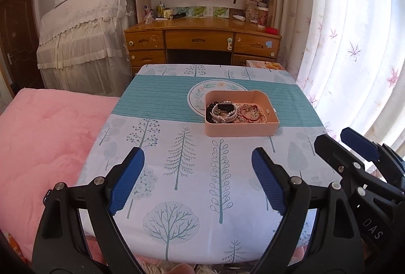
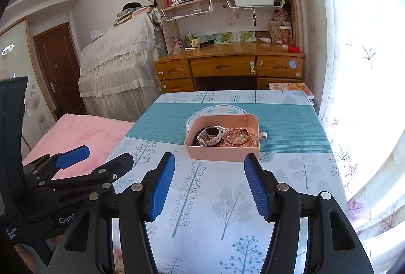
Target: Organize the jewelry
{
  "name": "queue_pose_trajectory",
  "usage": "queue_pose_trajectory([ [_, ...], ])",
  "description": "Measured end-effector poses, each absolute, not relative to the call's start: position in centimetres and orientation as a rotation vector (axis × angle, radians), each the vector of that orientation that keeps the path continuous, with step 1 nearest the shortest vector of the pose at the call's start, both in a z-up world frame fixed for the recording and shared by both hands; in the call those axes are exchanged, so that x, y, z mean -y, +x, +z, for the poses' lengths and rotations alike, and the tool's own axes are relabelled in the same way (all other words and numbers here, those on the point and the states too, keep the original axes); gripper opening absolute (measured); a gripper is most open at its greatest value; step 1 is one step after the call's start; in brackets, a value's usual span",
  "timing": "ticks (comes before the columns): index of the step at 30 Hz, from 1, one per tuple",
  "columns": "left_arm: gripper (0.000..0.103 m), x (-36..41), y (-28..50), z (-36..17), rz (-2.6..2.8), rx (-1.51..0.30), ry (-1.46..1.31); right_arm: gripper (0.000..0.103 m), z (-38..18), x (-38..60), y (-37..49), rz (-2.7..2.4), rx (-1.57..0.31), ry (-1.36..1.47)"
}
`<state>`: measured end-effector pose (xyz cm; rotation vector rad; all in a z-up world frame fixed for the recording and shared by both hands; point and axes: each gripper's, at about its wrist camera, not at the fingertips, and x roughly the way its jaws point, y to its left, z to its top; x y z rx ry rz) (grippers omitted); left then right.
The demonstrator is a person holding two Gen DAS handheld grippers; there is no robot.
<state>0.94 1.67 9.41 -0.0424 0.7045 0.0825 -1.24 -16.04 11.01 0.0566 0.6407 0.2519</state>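
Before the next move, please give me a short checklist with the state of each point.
1. Left gripper open, nothing between jaws: ok.
2. Right gripper open, nothing held: ok.
3. Pink tray flat on the tablecloth: ok.
4. Jewelry inside the tray, white watch on top: ok.
5. Nothing lying between grippers and tray: ok.
6. Pieces tangled together: cannot tell.

Pink rectangular tray [image 1: 240,128], open-topped, resting flat on the tree-print tablecloth [image 1: 192,172]. Inside: a white-strapped watch [image 1: 225,113], dark beads, pearl strands and red bangles [image 1: 249,112], heaped together.
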Motion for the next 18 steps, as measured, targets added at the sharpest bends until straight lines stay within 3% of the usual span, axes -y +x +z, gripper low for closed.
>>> queue_pose_trajectory([
  [18, 0.085, -0.6, -1.3, 10.6, 0.084, -0.68, -0.028, 0.059, 11.9, 17.1, -4.4, 0.246, -0.624, 0.068],
])
